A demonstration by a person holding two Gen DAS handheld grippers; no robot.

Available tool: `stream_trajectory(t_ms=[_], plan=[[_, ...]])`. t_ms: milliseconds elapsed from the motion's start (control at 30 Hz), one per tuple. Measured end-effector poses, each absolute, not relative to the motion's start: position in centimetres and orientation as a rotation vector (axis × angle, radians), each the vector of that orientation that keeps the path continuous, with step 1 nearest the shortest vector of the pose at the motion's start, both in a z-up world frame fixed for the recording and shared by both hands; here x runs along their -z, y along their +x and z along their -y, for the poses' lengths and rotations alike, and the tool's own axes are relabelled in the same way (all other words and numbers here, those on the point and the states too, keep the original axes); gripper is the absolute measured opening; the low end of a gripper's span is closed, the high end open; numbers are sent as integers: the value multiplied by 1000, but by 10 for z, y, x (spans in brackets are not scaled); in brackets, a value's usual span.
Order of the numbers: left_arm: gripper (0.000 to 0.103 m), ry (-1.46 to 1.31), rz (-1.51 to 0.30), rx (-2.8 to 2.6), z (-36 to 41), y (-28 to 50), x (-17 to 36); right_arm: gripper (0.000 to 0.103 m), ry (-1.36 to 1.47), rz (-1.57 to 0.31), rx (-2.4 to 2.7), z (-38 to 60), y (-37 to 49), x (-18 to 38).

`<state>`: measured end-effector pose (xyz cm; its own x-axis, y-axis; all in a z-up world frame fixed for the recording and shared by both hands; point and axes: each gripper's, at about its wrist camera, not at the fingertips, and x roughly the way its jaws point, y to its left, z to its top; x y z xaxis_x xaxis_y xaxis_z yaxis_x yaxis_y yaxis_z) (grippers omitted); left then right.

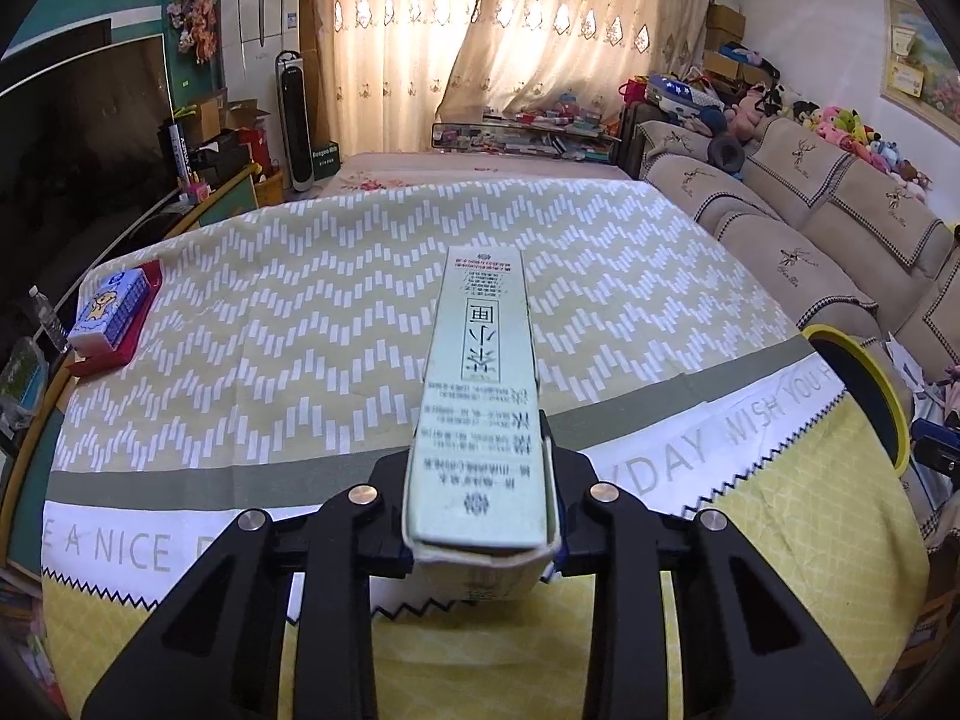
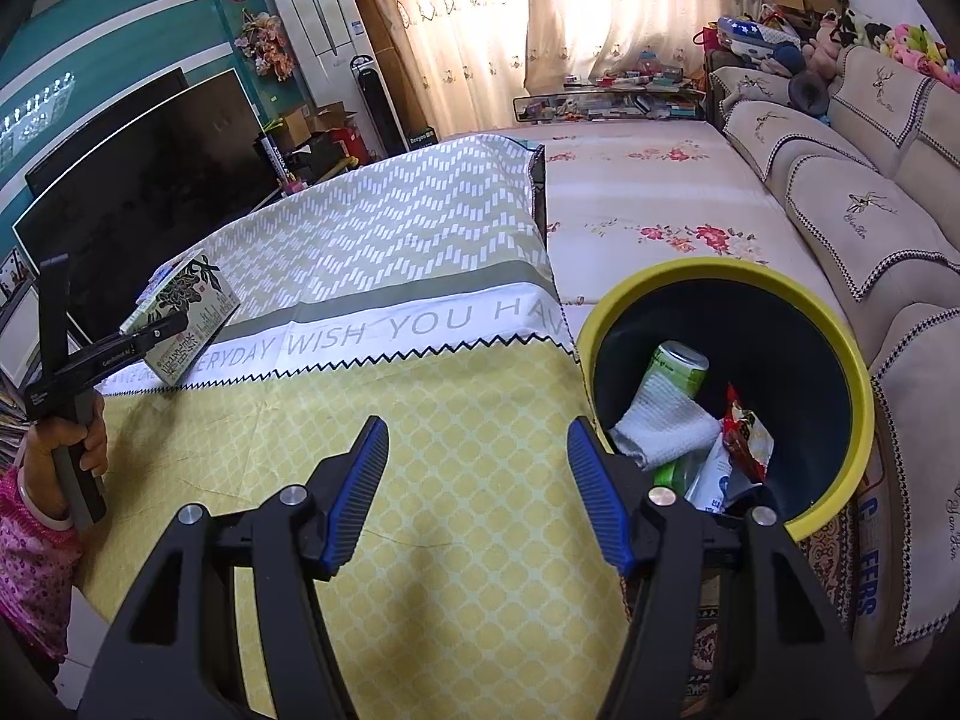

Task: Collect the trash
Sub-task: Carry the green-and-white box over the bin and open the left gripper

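My left gripper point(image 1: 483, 516) is shut on a long pale green tea carton point(image 1: 483, 384) with Chinese print, held above the tablecloth. The right wrist view shows that carton point(image 2: 183, 315) in the left gripper point(image 2: 157, 333) at the table's left. My right gripper point(image 2: 477, 480) is open and empty, over the yellow part of the cloth next to the bin. The yellow-rimmed dark trash bin point(image 2: 837, 354) stands at the table's right edge and holds a green can, a white cloth and wrappers. Its rim shows in the left wrist view point(image 1: 882, 396).
A blue tissue pack on a red tray point(image 1: 114, 315) sits at the table's far left. The table wears a zigzag and yellow tablecloth point(image 1: 300, 312). A beige sofa point(image 2: 864, 210) runs along the right, a TV point(image 2: 138, 192) on the left.
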<state>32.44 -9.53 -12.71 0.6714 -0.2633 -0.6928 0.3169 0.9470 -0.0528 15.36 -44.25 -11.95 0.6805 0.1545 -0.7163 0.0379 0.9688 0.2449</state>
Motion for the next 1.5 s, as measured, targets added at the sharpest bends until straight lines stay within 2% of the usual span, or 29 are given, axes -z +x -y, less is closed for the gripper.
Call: stream_trajectory(t_ms=[267, 633, 867, 1200, 1233, 1267, 1300, 1333, 1467, 1500], plan=[[31, 146, -687, 454, 140, 269, 84, 59, 240, -793, -9, 459, 132, 112], [31, 249, -676, 827, 279, 206, 51, 59, 240, -758, 130, 504, 80, 103], [31, 290, -734, 955, 378, 216, 66, 59, 301, -724, 207, 543, 49, 104], [31, 350, -877, 973, 491, 272, 132, 59, 379, -718, 268, 578, 31, 118], [35, 354, -891, 967, 494, 276, 139, 60, 384, -720, 269, 579, 31, 120], [43, 358, -906, 965, 499, 278, 146, 60, 388, -723, 266, 580, 33, 121], [65, 363, -909, 964, 501, 279, 150, 60, 389, -723, 262, 579, 33, 122], [74, 369, -888, 943, 500, 280, 152, 61, 388, -723, 256, 577, 35, 122], [75, 344, -847, 902, 474, 277, 141, 62, 365, -727, 227, 568, 39, 120], [78, 319, -829, 891, 456, 271, 131, 63, 358, -729, 220, 564, 40, 120]])
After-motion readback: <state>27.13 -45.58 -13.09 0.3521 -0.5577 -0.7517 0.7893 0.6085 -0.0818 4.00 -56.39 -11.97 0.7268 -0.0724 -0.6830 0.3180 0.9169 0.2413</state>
